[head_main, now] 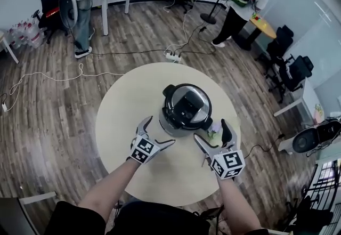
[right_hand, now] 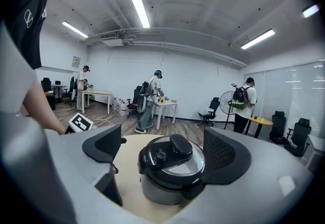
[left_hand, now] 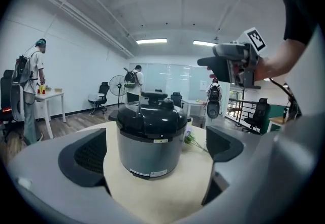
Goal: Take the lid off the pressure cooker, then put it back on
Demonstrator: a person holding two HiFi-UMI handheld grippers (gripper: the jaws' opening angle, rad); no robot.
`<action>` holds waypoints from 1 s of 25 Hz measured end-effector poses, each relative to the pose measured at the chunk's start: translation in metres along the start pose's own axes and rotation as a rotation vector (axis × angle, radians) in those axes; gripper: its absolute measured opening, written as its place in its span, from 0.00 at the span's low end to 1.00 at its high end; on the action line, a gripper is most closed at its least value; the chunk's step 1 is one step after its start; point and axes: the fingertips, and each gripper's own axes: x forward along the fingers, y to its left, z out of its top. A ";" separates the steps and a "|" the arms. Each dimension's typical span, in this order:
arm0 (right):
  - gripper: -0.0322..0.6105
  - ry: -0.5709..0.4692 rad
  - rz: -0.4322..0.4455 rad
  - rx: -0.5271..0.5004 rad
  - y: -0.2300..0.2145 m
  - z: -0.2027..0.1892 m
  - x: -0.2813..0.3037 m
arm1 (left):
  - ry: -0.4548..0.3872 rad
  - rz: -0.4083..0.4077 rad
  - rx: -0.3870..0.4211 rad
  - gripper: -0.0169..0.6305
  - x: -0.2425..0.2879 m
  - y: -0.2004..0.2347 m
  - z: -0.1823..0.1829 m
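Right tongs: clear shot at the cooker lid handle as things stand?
Probably yes. The right tongs are open and empty, aimed at the pressure cooker, and nothing stands between them and the lid handle. The left tongs sit off to the other side.

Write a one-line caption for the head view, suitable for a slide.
Open left gripper and open right gripper poised empty beside the closed pressure cooker on a round table.

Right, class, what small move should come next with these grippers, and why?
Probably ease the right gripper onto the lid handle: the lid is still on the pressure cooker, and this gripper and the left gripper both stand open, empty, short of it.
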 end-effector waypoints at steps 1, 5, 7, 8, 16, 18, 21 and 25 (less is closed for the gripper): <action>0.86 0.017 0.019 -0.005 -0.005 -0.003 0.007 | 0.019 0.001 -0.002 0.94 0.009 0.001 -0.007; 0.86 0.094 0.103 -0.051 -0.021 -0.014 0.038 | 0.077 0.011 -0.032 0.94 0.039 0.011 -0.030; 0.86 0.140 0.153 -0.087 -0.028 -0.020 0.054 | 0.101 0.004 -0.036 0.94 0.053 0.013 -0.039; 0.86 0.163 0.179 -0.108 -0.030 -0.023 0.063 | 0.111 -0.001 -0.031 0.94 0.060 0.015 -0.042; 0.85 0.345 0.369 -0.328 -0.035 -0.049 0.129 | 0.112 -0.048 0.053 0.94 0.106 0.021 -0.060; 0.85 0.386 0.407 -0.335 -0.037 -0.055 0.144 | 0.094 -0.055 0.065 0.94 0.109 0.023 -0.058; 0.82 0.465 0.469 -0.339 -0.041 -0.065 0.160 | 0.055 -0.053 0.064 0.94 0.108 0.023 -0.052; 0.74 0.603 0.538 -0.319 -0.044 -0.084 0.175 | 0.044 -0.052 0.071 0.94 0.105 0.022 -0.052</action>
